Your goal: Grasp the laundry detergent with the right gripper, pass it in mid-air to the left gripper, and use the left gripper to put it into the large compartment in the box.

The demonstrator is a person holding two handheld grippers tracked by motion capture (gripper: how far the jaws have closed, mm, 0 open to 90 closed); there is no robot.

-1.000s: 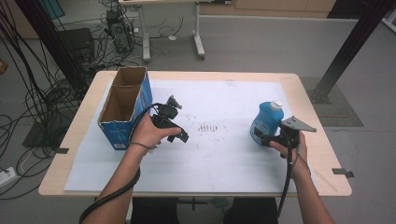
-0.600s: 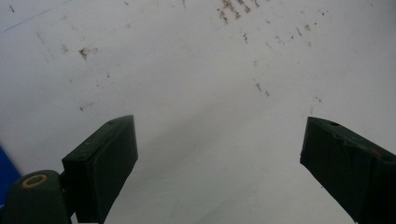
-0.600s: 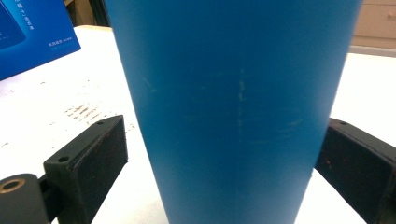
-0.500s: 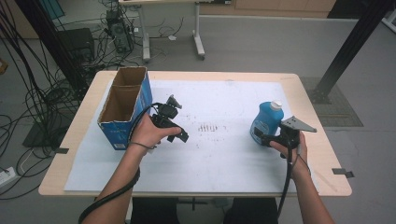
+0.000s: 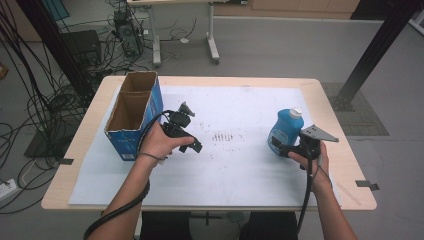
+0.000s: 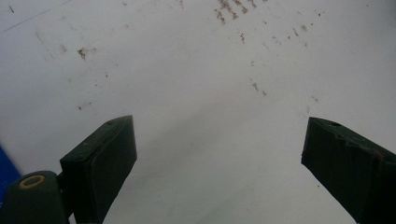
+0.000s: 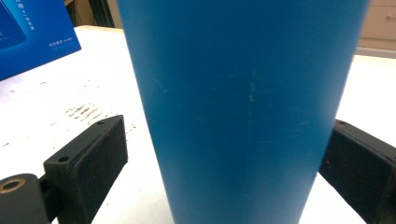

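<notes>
We see the blue bottle (image 5: 285, 131) standing upright at the right of the table (image 5: 240, 85), between the spread jaws of the right gripper (image 5: 281, 148); the left pad stands clear of it. The left gripper (image 5: 194, 145), jaws wide apart and empty, hovers over the white mat (image 5: 240, 170) just right of the cardboard box (image 5: 131, 116).

The blue box (image 7: 32, 32) carries small white print near its lower edge; the characters are too small to read.
</notes>
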